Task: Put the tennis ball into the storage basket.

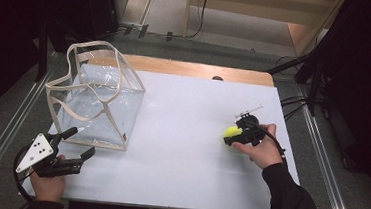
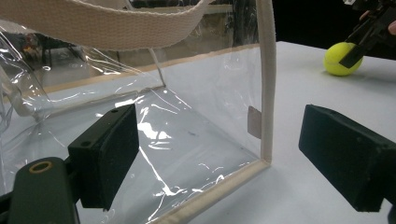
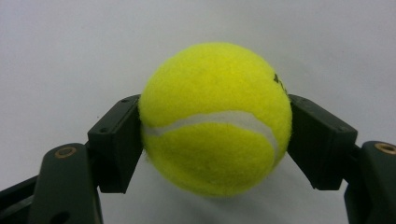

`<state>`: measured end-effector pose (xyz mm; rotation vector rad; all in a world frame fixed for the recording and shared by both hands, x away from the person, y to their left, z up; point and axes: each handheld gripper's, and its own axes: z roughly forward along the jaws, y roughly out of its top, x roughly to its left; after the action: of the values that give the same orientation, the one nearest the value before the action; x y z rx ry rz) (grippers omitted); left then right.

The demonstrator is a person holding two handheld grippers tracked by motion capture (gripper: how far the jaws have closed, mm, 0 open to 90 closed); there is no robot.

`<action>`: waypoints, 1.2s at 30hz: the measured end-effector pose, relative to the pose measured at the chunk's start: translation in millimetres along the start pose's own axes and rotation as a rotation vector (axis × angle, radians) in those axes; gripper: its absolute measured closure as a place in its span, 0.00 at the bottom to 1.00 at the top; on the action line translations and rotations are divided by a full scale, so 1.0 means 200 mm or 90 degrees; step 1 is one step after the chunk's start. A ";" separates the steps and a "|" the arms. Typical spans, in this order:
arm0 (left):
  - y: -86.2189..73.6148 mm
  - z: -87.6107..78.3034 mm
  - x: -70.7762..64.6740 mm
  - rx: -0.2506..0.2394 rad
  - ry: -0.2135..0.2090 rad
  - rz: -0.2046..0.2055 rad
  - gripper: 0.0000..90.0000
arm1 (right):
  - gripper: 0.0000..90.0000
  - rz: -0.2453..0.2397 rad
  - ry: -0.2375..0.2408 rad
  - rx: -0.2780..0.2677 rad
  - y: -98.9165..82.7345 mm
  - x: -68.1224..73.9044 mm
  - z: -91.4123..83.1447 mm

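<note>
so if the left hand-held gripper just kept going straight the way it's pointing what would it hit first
Probably the clear plastic bag. The left hand-held gripper is open and aimed at the bag's near corner, so its cream-trimmed edge lies between the jaws and would likely be met first. The gap to it is hard to judge.

Bag [image 1: 96,97] stands left on the table [image 1: 180,149]; ball [image 1: 231,132] lies right.

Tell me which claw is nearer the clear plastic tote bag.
Left. The left claw sits open beside the clear plastic tote bag; the right claw grips the yellow tennis ball across the table.
</note>
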<state>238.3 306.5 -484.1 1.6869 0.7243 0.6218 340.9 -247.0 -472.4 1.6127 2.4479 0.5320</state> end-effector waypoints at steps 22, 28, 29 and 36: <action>0.00 0.00 0.00 -0.002 -0.002 -0.001 0.14 | 0.27 -0.048 0.027 -0.015 0.07 0.06 -0.04; 0.00 0.00 0.00 -0.001 -0.002 0.001 0.14 | 0.27 -0.063 0.034 -0.011 0.09 0.10 -0.04; 0.00 0.00 0.00 -0.001 -0.002 0.001 0.14 | 0.27 -0.066 0.033 -0.013 0.10 0.11 -0.04; 0.00 0.00 0.00 -0.001 -0.002 0.001 0.14 | 0.27 -0.077 0.039 -0.018 0.12 0.15 -0.05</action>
<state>238.3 306.6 -484.1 1.6870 0.7200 0.6203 346.2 -213.1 -453.1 1.4473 2.5498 0.6012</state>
